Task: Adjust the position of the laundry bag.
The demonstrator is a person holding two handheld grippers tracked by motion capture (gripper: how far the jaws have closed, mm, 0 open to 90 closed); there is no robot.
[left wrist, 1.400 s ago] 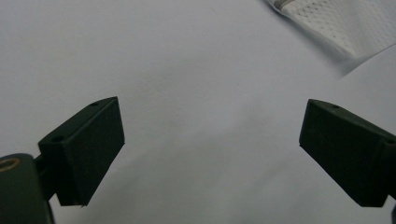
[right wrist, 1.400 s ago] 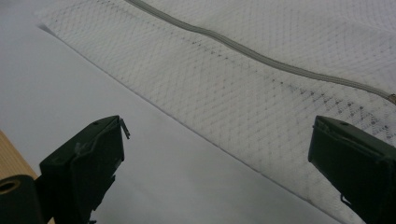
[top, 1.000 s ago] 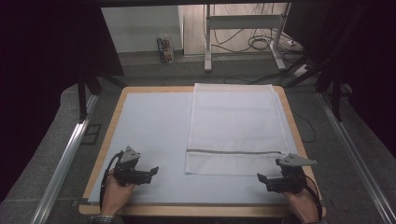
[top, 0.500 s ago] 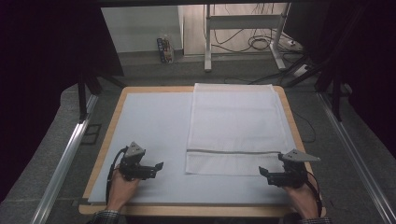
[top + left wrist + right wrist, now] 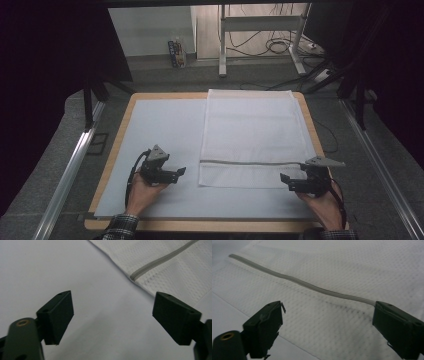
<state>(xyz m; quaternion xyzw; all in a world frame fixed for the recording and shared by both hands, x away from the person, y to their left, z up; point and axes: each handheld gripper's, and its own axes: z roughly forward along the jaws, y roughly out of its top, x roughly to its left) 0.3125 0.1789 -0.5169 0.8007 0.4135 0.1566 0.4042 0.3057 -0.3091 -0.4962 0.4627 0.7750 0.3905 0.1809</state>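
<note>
As both grippers, left [image 5: 180, 171] and right [image 5: 284, 178], flank the cloth [image 5: 252, 135] with fingers spread, a shallow pinch could miss its near hem.

The left gripper [image 5: 181, 171] has moved right toward the cloth [image 5: 252, 135]; the right gripper [image 5: 283, 178] has edged left.

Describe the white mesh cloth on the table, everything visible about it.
The white mesh cloth is a rectangle of perforated, netlike fabric lying flat on the right half of the pale table cover. A grey zipper crosses it near the person's end. Both hand-held grippers, left and right, sit open beside its near corners, not touching it.
</note>
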